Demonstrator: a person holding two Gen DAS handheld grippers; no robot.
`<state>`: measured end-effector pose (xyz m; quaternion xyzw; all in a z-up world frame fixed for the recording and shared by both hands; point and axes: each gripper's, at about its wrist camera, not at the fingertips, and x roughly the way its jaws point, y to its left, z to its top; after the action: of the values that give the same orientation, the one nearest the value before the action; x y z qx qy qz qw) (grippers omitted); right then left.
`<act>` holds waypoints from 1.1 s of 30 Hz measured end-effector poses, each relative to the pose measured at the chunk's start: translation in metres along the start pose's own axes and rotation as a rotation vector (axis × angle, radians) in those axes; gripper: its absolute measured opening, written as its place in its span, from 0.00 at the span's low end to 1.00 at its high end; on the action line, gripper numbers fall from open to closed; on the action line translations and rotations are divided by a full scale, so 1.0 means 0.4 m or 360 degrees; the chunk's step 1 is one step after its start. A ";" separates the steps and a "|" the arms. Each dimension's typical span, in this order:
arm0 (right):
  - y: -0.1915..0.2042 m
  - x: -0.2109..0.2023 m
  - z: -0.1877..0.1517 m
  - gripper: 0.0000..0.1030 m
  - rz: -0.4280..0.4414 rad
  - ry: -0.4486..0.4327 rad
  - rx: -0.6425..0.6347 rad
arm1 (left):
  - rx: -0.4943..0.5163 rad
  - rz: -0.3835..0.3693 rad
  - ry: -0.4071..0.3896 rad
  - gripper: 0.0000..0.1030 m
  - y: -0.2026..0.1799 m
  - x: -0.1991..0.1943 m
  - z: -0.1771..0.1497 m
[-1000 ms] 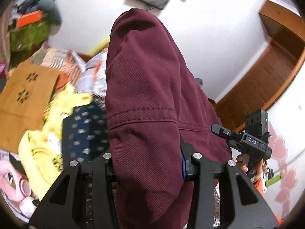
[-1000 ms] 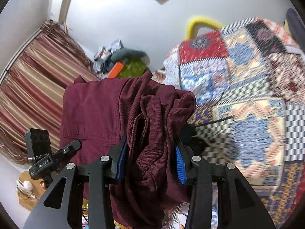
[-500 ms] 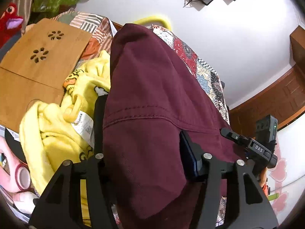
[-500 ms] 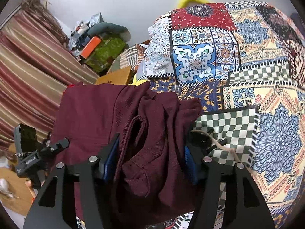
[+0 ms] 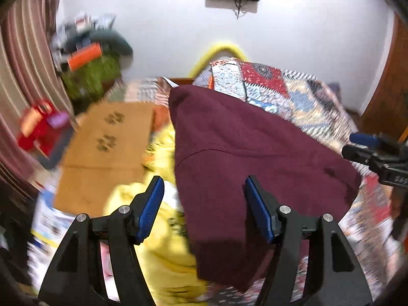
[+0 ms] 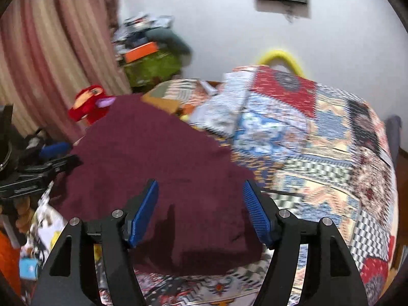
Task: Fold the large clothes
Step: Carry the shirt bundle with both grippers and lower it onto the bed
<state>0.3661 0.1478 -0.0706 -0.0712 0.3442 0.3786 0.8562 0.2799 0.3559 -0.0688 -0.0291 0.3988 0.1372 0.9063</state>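
A dark maroon garment [image 5: 244, 158] lies folded on the patterned bedspread [image 5: 301, 97]. My left gripper [image 5: 202, 205] hangs over its near left corner; its jaws are opening and the blue pads touch no cloth. In the right wrist view the same maroon garment [image 6: 158, 176] lies spread below my right gripper [image 6: 200, 209], whose jaws are also opening with the pads off the cloth. Each gripper shows in the other's view: the right gripper [image 5: 374, 153] at the right edge, the left gripper [image 6: 38, 168] at the left edge.
A yellow garment [image 5: 163, 242] lies bunched left of the maroon one, partly under it. A brown lap board [image 5: 107, 148] with flower cut-outs lies further left. A red plush toy [image 6: 89, 104], striped curtains [image 6: 51, 51] and a cluttered green pile [image 6: 153, 68] stand behind.
Both grippers held bunched maroon cloth a second ago. They have let go, and the garment now lies flat on the bed. Both views have swung level towards the wall.
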 end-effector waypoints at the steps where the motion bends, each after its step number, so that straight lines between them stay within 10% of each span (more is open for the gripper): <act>1: 0.019 0.017 -0.010 0.63 0.0022 0.0026 -0.0008 | 0.0031 0.0039 -0.0001 0.64 -0.008 -0.002 -0.007; 8: 0.105 0.121 -0.082 0.75 -0.0063 0.0063 -0.0171 | 0.0097 0.0214 0.0098 0.69 -0.003 0.048 -0.073; 21: 0.053 -0.072 -0.067 0.74 0.0002 -0.0046 0.0021 | -0.0047 0.0112 0.0038 0.68 -0.040 -0.056 -0.042; 33: 0.120 -0.477 -0.112 0.74 -0.0043 -0.0623 -0.0047 | -0.0104 -0.0027 -0.0537 0.68 -0.176 -0.482 -0.087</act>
<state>0.2179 0.0500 0.0252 -0.0134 0.1646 0.3787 0.9107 0.1498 0.2393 0.0445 -0.0383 0.2360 0.1454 0.9600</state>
